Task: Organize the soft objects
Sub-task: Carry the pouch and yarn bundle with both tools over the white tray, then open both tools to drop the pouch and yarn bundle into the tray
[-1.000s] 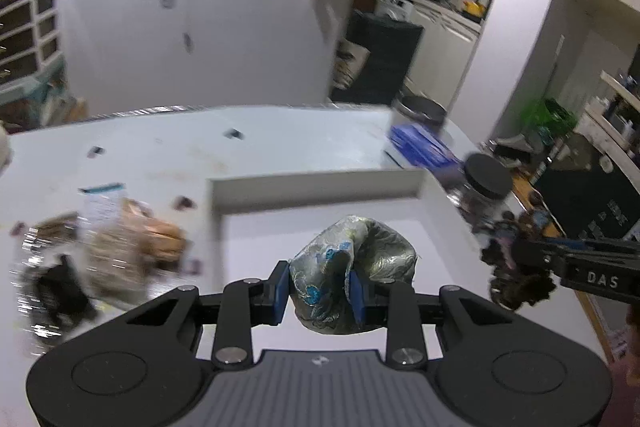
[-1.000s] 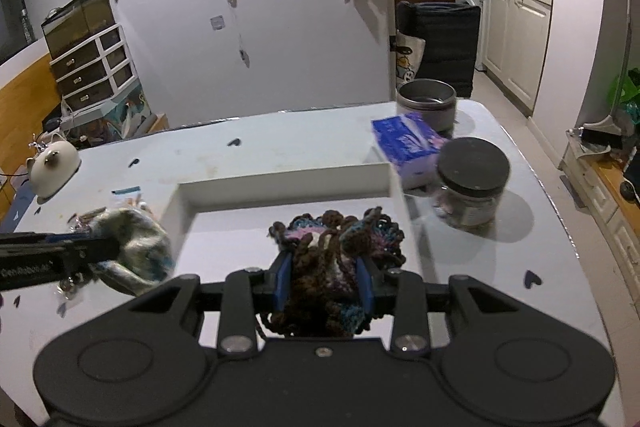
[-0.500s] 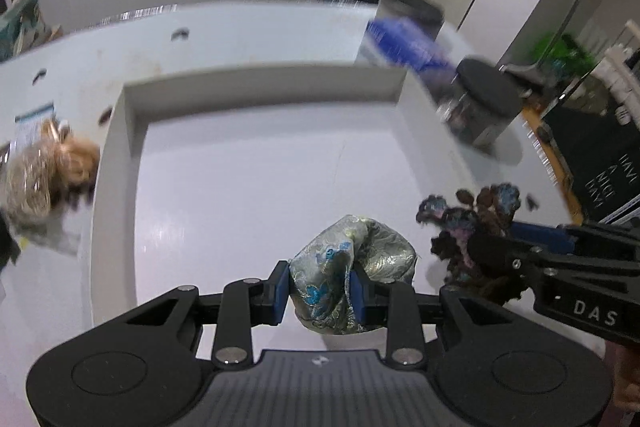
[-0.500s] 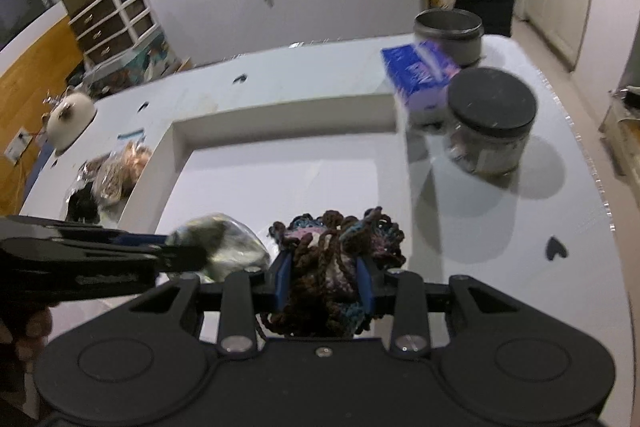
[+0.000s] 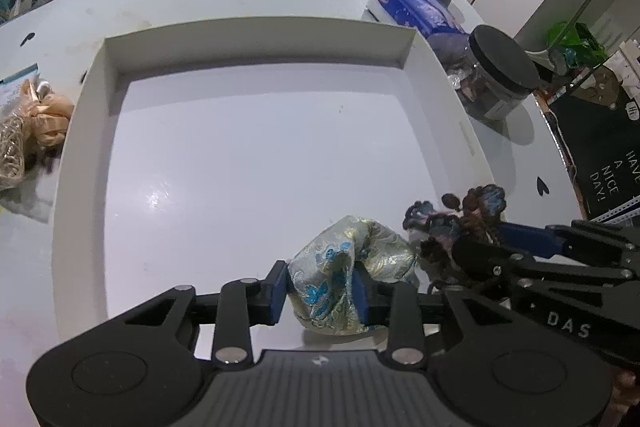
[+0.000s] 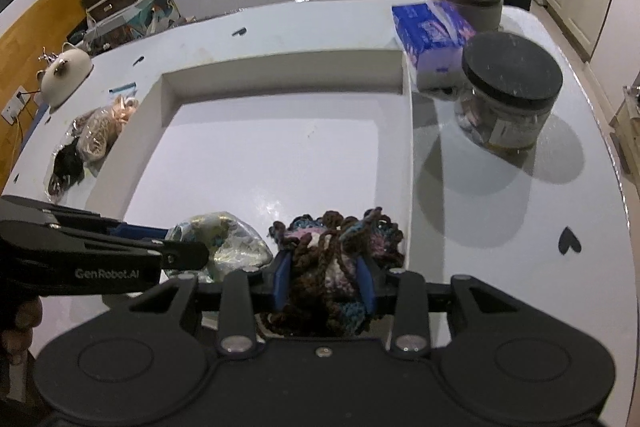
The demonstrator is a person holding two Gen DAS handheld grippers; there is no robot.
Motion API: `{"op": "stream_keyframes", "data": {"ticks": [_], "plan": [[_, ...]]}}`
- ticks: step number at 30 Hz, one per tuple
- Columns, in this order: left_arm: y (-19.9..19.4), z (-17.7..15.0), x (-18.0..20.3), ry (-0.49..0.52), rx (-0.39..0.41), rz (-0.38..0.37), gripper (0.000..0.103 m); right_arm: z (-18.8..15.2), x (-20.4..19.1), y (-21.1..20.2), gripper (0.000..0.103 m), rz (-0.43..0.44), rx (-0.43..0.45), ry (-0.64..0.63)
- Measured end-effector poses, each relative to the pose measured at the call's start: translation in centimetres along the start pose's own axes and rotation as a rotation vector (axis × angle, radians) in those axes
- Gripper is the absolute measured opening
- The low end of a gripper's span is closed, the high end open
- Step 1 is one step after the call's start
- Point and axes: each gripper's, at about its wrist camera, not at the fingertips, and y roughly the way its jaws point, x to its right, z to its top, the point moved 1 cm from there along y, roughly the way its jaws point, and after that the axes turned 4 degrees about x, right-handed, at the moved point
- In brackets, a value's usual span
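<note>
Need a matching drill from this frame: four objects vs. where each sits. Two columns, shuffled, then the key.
1. brocade pouch
2. crocheted piece
3. black-lidded jar
4. bagged items

A. table, right of white tray
B. between left gripper pads
C. table, left of tray
D. between right gripper pads

Pairs: 1-B, 2-D, 3-A, 4-C

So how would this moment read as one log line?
left tool: brocade scrunchie, opening | right tool: crocheted scrunchie | over white tray
</note>
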Motion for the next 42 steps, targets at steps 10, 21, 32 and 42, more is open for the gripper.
{"op": "stream_keyframes", "data": {"ticks": [10, 21, 32, 42], "plan": [[0.2, -0.5, 0.6, 0.017, -0.014, -0.010, 0.068, -0.6, 0.8, -1.4, 0.052, -0.013, 0.029, 0.042], [-3.2, -1.2, 0.2, 0.062, 0.091, 0.016, 0.089, -0.7, 0.5, -4.5, 0.068, -0.057, 0.100, 0.065], [-6.5, -2.8, -2.5, 0.061, 0.157, 0.030, 0.103, -1.7, -0.8, -6.7, 0.103, -0.129, 0.163, 0.101], [-9.2, -3.0, -5.9, 0.052, 0.231, 0.020, 0.103, -1.9, -3.7, -7.6, 0.103, -0.199, 0.219, 0.101]]}}
